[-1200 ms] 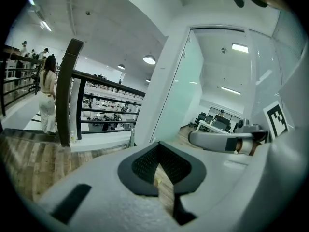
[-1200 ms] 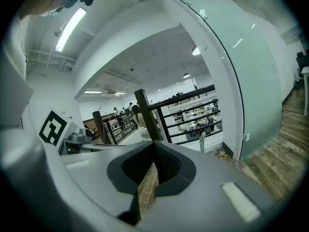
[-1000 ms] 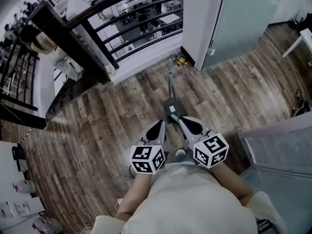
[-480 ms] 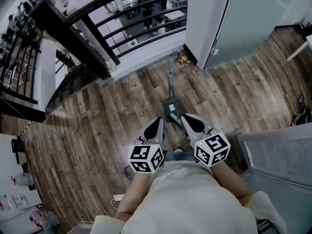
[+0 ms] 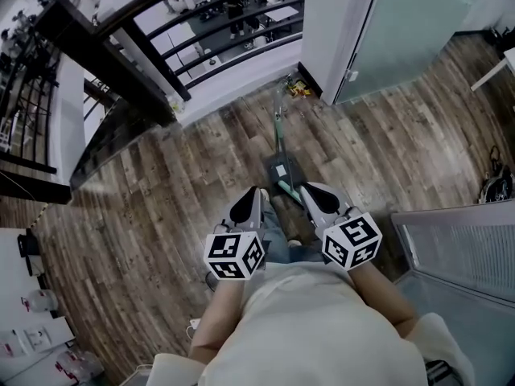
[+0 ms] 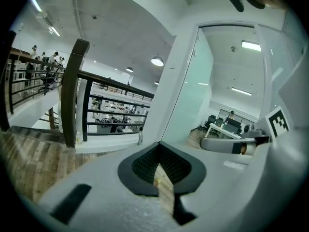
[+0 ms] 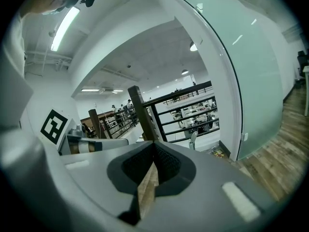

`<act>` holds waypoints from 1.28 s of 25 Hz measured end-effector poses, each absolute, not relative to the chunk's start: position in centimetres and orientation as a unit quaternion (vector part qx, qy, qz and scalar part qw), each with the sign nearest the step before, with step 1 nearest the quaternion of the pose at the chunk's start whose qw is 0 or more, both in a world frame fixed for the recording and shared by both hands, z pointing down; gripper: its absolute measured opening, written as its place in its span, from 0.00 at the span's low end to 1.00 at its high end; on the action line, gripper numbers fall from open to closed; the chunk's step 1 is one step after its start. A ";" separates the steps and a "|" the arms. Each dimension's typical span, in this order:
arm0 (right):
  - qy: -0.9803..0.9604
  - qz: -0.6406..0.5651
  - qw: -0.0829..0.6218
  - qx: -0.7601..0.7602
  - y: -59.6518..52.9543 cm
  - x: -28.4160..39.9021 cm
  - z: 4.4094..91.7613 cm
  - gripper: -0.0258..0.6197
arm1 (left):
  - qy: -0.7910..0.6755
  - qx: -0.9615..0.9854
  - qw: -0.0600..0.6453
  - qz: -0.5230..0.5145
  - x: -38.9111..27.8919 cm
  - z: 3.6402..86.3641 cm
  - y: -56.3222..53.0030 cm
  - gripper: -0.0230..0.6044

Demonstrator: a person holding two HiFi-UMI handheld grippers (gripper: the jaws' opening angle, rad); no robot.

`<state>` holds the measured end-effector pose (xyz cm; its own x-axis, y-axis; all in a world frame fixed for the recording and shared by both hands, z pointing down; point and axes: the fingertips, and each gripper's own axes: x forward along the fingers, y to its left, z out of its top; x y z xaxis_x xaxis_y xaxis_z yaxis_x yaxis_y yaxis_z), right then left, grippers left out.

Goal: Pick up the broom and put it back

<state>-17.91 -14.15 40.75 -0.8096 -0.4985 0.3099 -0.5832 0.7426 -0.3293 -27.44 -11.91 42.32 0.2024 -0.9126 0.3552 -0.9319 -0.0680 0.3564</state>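
Observation:
The broom [image 5: 280,135] lies on the wood floor ahead of me, with a thin pale green handle pointing toward the railing corner. Its dark head [image 5: 282,170] lies nearest my grippers. The left gripper [image 5: 256,193] hangs just left of the head, its jaws shut with nothing in them. My right gripper [image 5: 304,188] hangs just right of the head, also shut and empty. In the left gripper view the jaw tips [image 6: 159,144] meet; in the right gripper view the tips [image 7: 154,143] meet too. The jaws hide the broom in both gripper views.
A dark railing [image 5: 153,71] runs across the far left, above a lower floor. A white wall corner and a frosted glass door [image 5: 402,30] stand at the far right. Small yellow items [image 5: 299,89] lie at the wall's base. A grey mat [image 5: 467,248] lies to the right.
Both grippers have come forward a little toward the broom head, and the left one has shifted left. My leg and shoe now show between the grippers.

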 end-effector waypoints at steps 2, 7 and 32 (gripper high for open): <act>-0.925 0.211 0.105 0.298 -14.8 -18.1 41.3 0.05 | -0.627 0.733 0.263 0.022 -27.9 42.8 -12.6 0.04; -0.922 0.206 0.110 0.309 -16.7 -19.1 42.2 0.05 | -0.615 0.740 0.271 0.030 -28.5 43.9 -14.7 0.04; -0.897 0.211 0.163 0.352 -25.1 -23.9 49.5 0.05 | -0.582 0.748 0.315 0.044 -32.0 49.5 -23.2 0.04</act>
